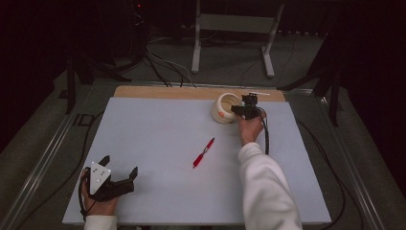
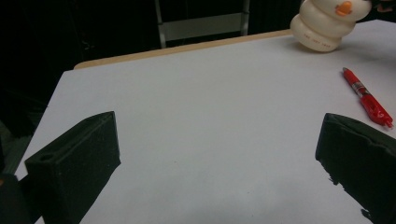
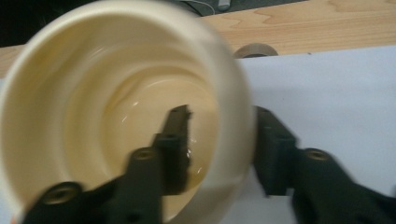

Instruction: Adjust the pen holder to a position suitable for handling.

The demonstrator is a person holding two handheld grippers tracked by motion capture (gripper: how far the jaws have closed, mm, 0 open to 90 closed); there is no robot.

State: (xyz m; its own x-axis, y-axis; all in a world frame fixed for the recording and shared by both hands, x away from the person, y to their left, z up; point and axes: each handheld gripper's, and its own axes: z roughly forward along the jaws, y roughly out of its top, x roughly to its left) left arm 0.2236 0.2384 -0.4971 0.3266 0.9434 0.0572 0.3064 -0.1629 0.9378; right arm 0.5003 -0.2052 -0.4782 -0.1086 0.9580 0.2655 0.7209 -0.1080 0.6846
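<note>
1. The cream cup (image 1: 224,108) lies tipped on its side at the mat's far edge, its mouth turned toward the right gripper (image 1: 242,109).
2. That gripper pinches the cup's rim, one jaw inside, one outside.
3. The red pen (image 1: 203,152) lies mid-mat, slanting toward the cup.
4. The left gripper (image 1: 119,173) rests wide open, well apart.

cup (image 3: 93,93): glossy cream ceramic | pen (image 1: 203,152): shiny red plastic | table (image 1: 153,134): matt, wood edge
</note>
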